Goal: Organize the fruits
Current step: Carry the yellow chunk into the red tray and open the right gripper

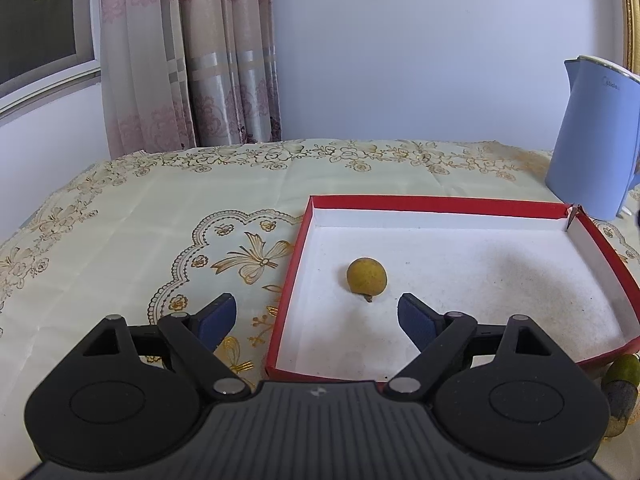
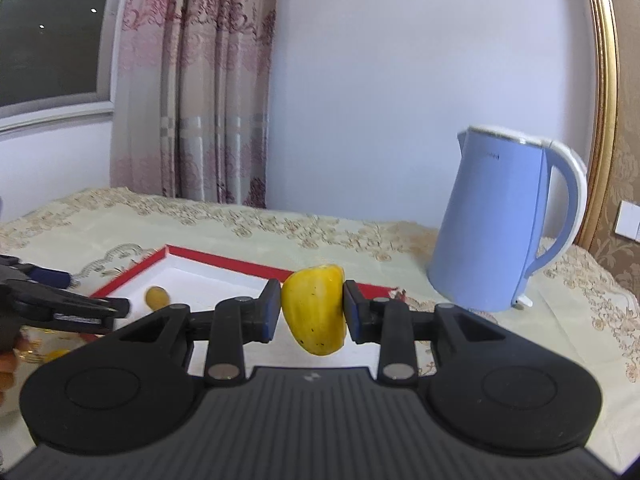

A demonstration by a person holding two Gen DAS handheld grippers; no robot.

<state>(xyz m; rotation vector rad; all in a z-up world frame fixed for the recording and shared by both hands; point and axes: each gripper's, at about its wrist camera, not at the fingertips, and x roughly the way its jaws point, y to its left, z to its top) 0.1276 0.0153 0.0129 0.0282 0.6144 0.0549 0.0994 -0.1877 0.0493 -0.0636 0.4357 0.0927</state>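
A shallow red box [image 1: 440,202] with a white inside lies on the table. A small round yellow-brown fruit [image 1: 367,276] sits in its left half; it also shows in the right wrist view [image 2: 157,297]. My left gripper [image 1: 318,314] is open and empty, its fingers straddling the box's left wall just in front of that fruit. My right gripper [image 2: 312,306] is shut on a larger yellow fruit [image 2: 316,308] and holds it in the air above the box's near right part [image 2: 224,262]. The left gripper appears at the left edge of the right wrist view [image 2: 60,304].
A light blue electric kettle [image 2: 500,220] stands on the table behind the box's right corner. A greenish fruit [image 1: 622,372] lies outside the box at its near right corner. A floral tablecloth [image 1: 160,220] covers the table. Curtains and a wall stand behind.
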